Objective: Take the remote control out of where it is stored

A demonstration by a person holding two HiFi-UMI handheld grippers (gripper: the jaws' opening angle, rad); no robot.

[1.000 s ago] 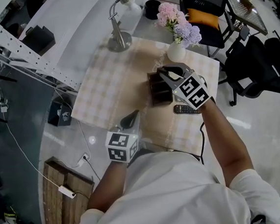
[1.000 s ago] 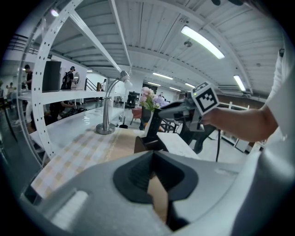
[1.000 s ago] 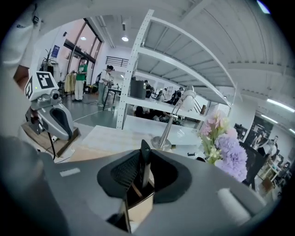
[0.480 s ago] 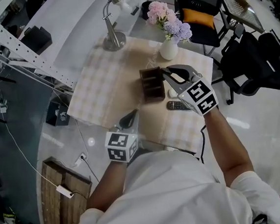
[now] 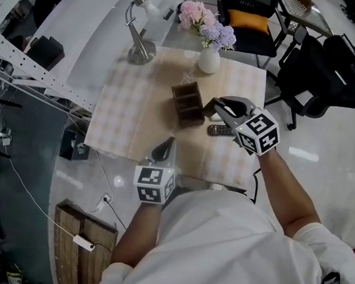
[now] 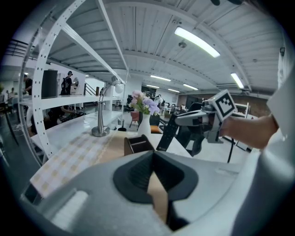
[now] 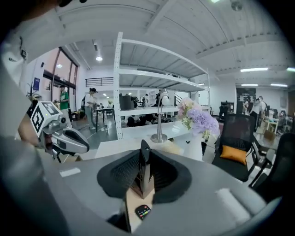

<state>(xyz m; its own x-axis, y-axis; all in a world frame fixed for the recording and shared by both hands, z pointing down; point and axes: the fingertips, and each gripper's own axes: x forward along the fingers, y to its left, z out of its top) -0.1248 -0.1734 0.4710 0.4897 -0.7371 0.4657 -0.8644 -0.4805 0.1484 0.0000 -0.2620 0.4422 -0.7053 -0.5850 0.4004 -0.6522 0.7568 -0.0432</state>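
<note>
**A:** Left gripper view: where's your remote control (image 6: 166, 133)?
**B:** It's clenched in your right gripper (image 6: 180, 120), with its long axis slanting down toward the storage box (image 6: 138, 144). Your left gripper (image 6: 153, 154) is closed on nothing.
**A:** Right gripper view?
**B:** It stands edge-on between the pads, above a second remote (image 7: 143, 212).
**A:** Head view?
**B:** It's out of the box, just right of it. Your left gripper sits well back.

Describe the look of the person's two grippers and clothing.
The left gripper and right gripper are smooth grey shells with black ribbed fingers. Each carries a white cube with black square markers. The person wears a white short-sleeved shirt; a thin black cable hangs by the right arm.
</note>
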